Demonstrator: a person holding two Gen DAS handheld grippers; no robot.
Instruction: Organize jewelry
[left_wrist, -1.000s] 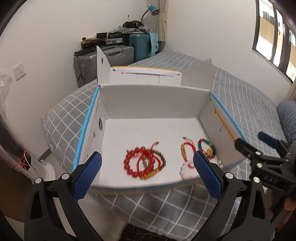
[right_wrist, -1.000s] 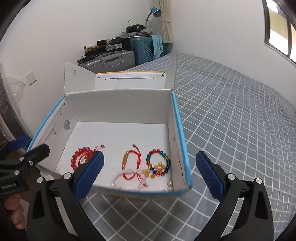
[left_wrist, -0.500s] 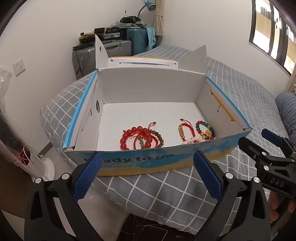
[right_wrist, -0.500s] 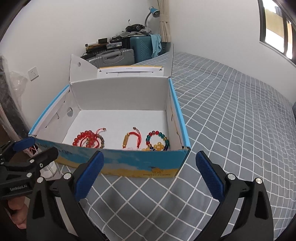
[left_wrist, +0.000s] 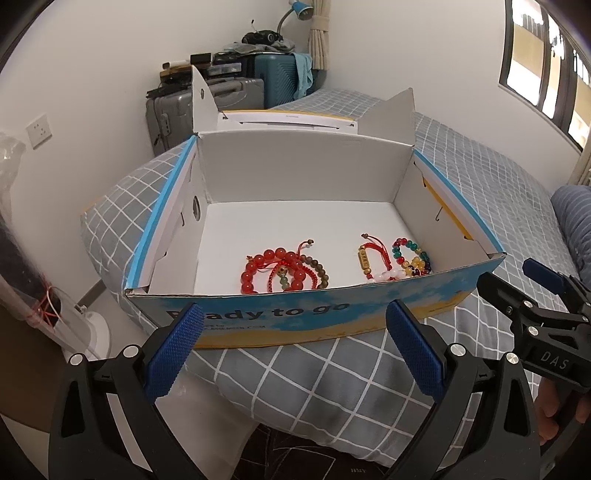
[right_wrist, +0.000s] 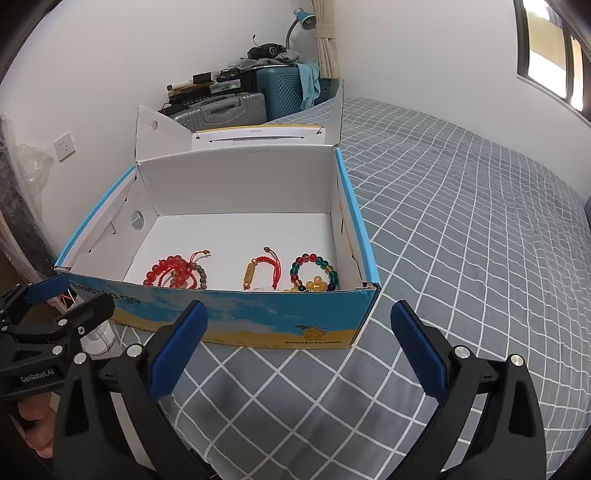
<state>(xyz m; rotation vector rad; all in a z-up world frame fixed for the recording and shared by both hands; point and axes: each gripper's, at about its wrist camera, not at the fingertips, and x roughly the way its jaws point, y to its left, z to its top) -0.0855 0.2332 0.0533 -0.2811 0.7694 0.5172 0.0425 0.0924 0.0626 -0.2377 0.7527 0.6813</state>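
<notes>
Left gripper (left_wrist: 291, 347) and right gripper (right_wrist: 299, 347) both spread wide, holding nothing, hovering over the grey checked bed (right_wrist: 461, 240) just short of the cardboard box (right_wrist: 236, 321). Inside, near the front wall: red bead bracelets (left_wrist: 275, 269) at left, red cord bracelet (left_wrist: 373, 254) in the middle, multicoloured bead bracelet (left_wrist: 412, 254) at right.

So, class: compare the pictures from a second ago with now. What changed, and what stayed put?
Both grippers, left and right, drew back from over the cardboard box, so its printed front wall now shows. Jaws stayed open and empty. The bracelets lie as before.
</notes>
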